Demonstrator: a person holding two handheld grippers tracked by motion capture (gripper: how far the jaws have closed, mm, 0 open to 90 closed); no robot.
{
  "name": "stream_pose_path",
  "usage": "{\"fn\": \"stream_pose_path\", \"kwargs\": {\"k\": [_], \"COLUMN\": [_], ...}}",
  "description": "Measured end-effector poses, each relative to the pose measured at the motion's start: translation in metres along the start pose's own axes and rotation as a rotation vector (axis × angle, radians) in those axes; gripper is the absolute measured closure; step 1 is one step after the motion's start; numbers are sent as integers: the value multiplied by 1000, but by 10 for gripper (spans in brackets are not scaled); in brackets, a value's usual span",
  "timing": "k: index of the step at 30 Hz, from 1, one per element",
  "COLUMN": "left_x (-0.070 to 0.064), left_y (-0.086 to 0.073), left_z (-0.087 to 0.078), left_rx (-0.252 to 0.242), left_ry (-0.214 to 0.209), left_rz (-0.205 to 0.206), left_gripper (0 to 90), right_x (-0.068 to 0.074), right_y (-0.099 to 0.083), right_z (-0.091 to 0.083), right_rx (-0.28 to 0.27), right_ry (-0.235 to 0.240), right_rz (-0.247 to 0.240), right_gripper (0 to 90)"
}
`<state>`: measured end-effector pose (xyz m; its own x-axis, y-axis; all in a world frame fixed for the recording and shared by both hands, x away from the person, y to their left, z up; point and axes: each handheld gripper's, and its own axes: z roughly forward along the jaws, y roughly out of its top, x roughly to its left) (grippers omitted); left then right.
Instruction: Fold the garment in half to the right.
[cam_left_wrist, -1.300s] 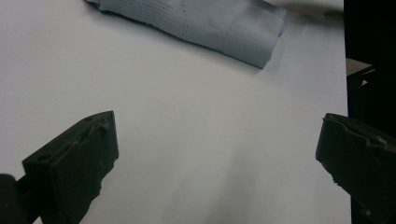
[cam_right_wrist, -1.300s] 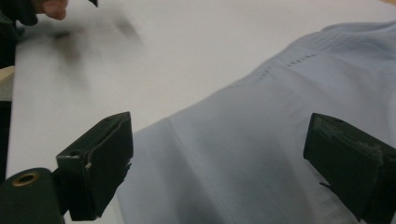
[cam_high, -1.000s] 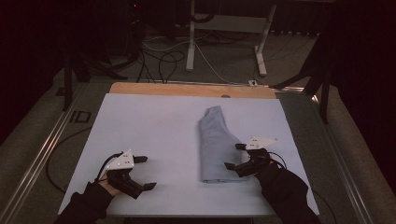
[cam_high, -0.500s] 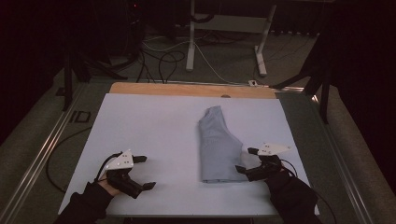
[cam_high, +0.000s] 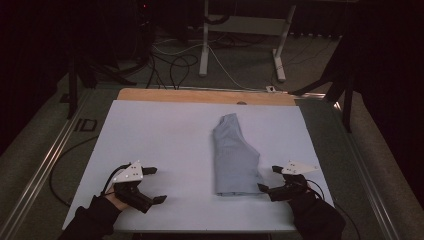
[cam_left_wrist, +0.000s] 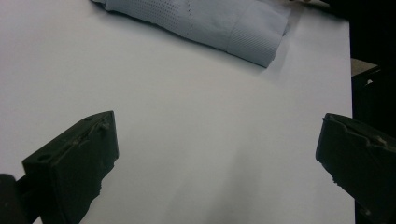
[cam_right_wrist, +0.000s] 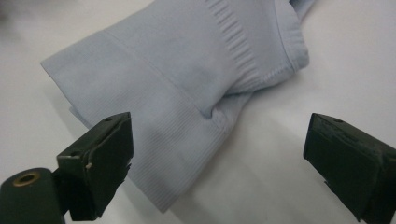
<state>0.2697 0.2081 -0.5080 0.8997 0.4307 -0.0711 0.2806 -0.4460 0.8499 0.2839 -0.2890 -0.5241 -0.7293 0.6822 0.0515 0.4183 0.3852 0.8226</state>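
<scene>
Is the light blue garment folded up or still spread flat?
Folded. The light blue garment lies as a narrow stacked strip on the table; the right gripper view shows layers overlapping at its near end.

L gripper (cam_high: 155, 184) sits well left of the folded cloth (cam_high: 235, 155), near the table's front edge, jaws spread wide, nothing between them, pointing right twd the cloth; L hand (cam_high: 117, 197) grips it from behind, dark sleeve entering from the bottom. R gripper (cam_high: 269, 179) is just beside the cloth's near right corner, jaws wide apart, aimed left at it, lower jaw tip about touching the hem; R hand (cam_high: 300, 196) behind, sleeve also from the bottom.
</scene>
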Motion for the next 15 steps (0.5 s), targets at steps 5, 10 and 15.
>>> {"fn": "stream_pose_path", "kwargs": {"k": [5, 10, 15], "left_x": [0, 1, 1], "left_y": [-1, 0, -1], "left_z": [0, -2, -2], "left_rx": [-2, -12, -10], "left_ry": [9, 21, 23], "left_rz": [-2, -3, -6], "left_gripper": [5, 5, 5], "right_x": [1, -1, -1], "right_y": [-6, -6, -6], "right_z": [0, 3, 7], "right_rx": [9, 4, 15], "right_ry": [-16, -23, -22], "right_rz": [10, 8, -5], "right_gripper": [85, 85, 85]}}
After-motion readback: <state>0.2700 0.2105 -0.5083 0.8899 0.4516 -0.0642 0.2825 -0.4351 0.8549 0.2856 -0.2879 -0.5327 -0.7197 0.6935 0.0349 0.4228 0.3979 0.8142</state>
